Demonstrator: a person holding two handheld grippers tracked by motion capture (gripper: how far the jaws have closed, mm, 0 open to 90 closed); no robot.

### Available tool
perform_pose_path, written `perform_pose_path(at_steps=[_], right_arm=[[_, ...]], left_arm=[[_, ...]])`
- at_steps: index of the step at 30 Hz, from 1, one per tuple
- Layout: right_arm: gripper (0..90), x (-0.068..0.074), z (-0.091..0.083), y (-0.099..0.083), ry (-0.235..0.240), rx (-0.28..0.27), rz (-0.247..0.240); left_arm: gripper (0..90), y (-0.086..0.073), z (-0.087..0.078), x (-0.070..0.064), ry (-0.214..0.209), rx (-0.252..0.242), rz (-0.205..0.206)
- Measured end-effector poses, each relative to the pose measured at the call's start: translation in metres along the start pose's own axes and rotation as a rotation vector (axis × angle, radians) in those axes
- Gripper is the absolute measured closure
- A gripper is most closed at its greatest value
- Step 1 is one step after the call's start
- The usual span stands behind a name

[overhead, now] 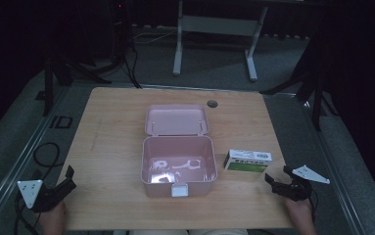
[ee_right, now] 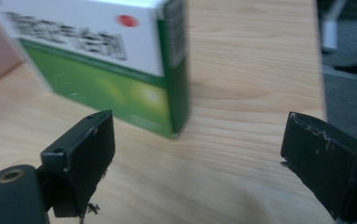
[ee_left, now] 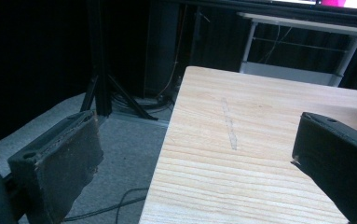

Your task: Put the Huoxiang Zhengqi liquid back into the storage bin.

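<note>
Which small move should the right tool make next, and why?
Probably ease the right tool forward to straddle the carton. Its jaws stand open and empty, the carton's near corner lies just ahead of them on the table, and the pink box beside it is open.

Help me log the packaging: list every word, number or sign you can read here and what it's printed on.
White-and-green cardboard box, white top face: a row of dark printed characters, too blurred to read.
Same face: a small red oval mark, no legible text.
Box end face: a barcode-like block, unreadable.
Open pink plastic case: no lettering.
Wooden table: no lettering.
</note>
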State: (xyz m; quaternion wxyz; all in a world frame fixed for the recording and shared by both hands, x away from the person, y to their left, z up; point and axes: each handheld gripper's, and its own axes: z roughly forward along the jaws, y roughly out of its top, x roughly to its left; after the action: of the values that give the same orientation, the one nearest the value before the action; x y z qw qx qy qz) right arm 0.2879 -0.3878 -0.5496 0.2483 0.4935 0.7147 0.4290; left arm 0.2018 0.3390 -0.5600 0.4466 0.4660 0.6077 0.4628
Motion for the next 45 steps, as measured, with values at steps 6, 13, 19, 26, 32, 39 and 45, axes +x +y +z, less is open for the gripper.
perform_pose_path(at_steps=[6, 13, 19, 26, 32, 39, 45], right_arm=[[9.9, -0.001, 0.001, 0.002, -0.019, 0.020, -0.011], [13.2, -0.009, 0.000, 0.003, 0.048, 0.089, -0.023], [14.5, -0.009, -0.001, 0.002, 0.166, 0.170, -0.104], [14.5, -0.007, -0.003, 0.004, 0.215, 0.251, -0.206], [14.6, -0.002, -0.004, 0.007, 0.277, 0.353, -0.280], [14.6, 0.008, -0.005, 0.021, 0.316, 0.494, -0.395], [14.6, 0.016, -0.003, 0.032, 0.337, 0.589, -0.471]], left_arm=[[1.6, 0.000, 0.001, -0.001, -0.018, 0.011, 0.007], [1.6, 0.000, 0.001, -0.001, -0.028, 0.014, 0.009], [1.6, 0.001, 0.002, 0.000, -0.042, 0.023, 0.009], [1.6, 0.001, 0.003, -0.001, -0.056, 0.033, 0.020], [1.6, 0.001, 0.004, -0.001, -0.068, 0.039, 0.021], [1.6, 0.001, 0.004, -0.001, -0.075, 0.045, 0.026], [1.6, 0.001, 0.005, -0.001, -0.078, 0.046, 0.025]])
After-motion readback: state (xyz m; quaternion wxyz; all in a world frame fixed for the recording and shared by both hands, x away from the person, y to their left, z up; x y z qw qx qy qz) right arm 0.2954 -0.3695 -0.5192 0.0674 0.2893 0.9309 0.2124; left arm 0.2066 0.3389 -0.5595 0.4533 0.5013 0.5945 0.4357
